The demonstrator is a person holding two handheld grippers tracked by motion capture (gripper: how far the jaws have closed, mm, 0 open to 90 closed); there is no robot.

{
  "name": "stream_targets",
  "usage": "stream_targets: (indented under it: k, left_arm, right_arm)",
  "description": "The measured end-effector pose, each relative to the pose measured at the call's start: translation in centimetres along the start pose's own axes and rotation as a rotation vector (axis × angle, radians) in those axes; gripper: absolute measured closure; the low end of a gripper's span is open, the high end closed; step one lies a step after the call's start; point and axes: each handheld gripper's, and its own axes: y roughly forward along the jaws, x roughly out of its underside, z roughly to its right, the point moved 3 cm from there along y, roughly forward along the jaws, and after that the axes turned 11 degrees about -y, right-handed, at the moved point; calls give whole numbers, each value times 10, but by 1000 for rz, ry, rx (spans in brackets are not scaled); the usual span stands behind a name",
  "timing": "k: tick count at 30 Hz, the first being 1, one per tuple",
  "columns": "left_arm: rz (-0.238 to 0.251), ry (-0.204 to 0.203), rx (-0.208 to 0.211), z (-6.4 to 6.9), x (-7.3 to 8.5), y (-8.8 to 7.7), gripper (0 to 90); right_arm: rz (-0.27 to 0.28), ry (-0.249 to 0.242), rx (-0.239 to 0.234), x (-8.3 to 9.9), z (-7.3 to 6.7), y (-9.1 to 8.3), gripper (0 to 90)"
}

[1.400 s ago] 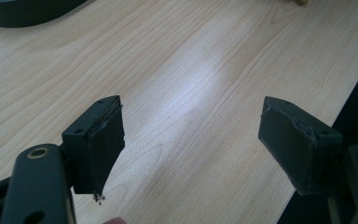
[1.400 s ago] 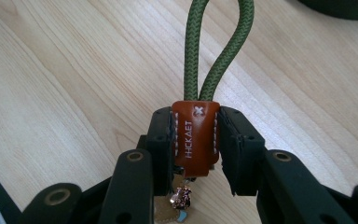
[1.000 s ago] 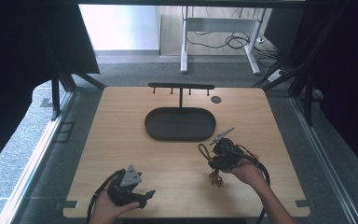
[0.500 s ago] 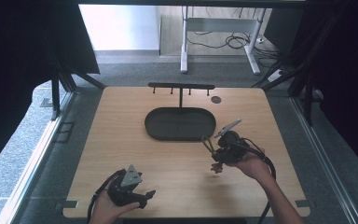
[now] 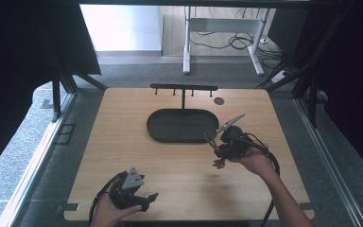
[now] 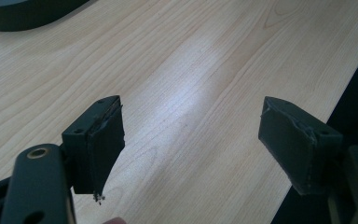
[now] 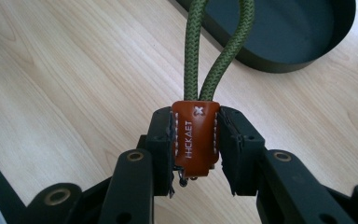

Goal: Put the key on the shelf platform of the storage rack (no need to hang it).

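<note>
A keychain with a brown leather tag and a green rope loop is clamped by its tag in my right gripper. The loop points toward the black oval tray. In the high view my right gripper hovers just off the tray's near right rim, the green loop sticking out to the left and a small brown piece dangling below. My left gripper rests near the table's front edge, open. Between its jaws there is only bare wood.
A black rack with several hooks stands at the back of the wooden table, behind the tray. A small dark disc lies at the back right. A corner of the tray shows in the left gripper view.
My right gripper has carried the keychain a little farther from the person, toward the tray's right end. The left gripper has stayed put.
</note>
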Motion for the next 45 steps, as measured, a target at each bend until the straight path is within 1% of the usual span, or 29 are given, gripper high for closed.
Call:
stream_targets:
  k: [6, 7, 12, 18, 19, 22, 25, 33, 45]
  left_arm:
    - [0, -3, -6, -1, 0, -1, 229]
    - [0, -2, -6, -1, 0, -1, 229]
    - [-1, -1, -6, -1, 0, 0, 229]
    - [-2, 0, -8, -2, 0, -1, 229]
    - [-2, 0, -8, -2, 0, -1, 229]
    - [-3, 0, -8, -2, 0, -1, 229]
    - [-3, 0, -8, -2, 0, -1, 229]
    - [-2, -2, -8, -3, 1, -1, 229]
    - [-3, -2, -6, -3, 1, 0, 229]
  right_arm:
    - [3, -5, 6, -8, 6, -1, 670]
    - [9, -4, 0, -10, 8, -1, 670]
    - [0, 14, -12, -13, 16, 1, 669]
    - [-6, 20, -15, -16, 23, 3, 669]
    - [-5, 21, -13, -18, 26, 4, 669]
    - [-4, 30, -8, -20, 28, 4, 669]
    - [-6, 32, -14, -25, 33, 6, 669]
    - [-8, 36, -11, -37, 40, 9, 669]
    - [-2, 43, -4, -48, 49, 15, 669]
